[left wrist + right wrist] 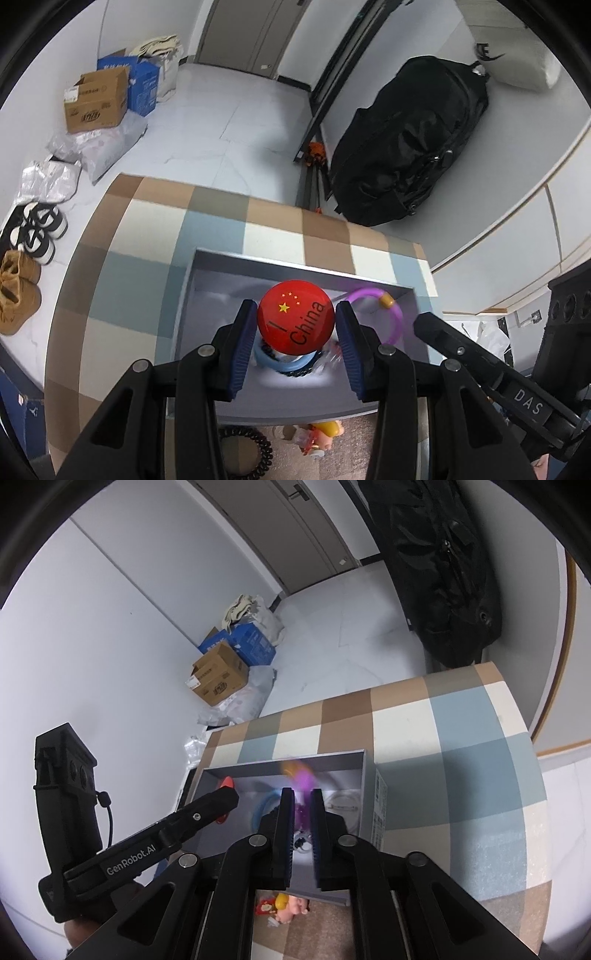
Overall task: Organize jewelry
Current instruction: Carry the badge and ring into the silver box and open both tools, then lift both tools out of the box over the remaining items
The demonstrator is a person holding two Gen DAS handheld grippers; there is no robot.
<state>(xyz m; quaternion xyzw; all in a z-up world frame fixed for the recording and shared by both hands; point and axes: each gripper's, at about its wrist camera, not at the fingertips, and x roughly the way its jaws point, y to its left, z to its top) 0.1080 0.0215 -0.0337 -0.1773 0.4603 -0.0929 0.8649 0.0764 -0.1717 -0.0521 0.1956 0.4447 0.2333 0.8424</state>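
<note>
Left tongs (295, 328) grip red badge (295, 319) above box (229, 254).

left hand-held gripper (296, 326) clamped; right hand-held gripper (302, 808) narrowed

"China" on red badge (296, 318), "GenRobot.AI" on left gripper (221, 805)

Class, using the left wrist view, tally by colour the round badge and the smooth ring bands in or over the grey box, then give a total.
Red: 1, the round badge
Purple: 1, the beaded ring
Blue: 1, the plain ring, partly under the badge
Total: 3
</note>
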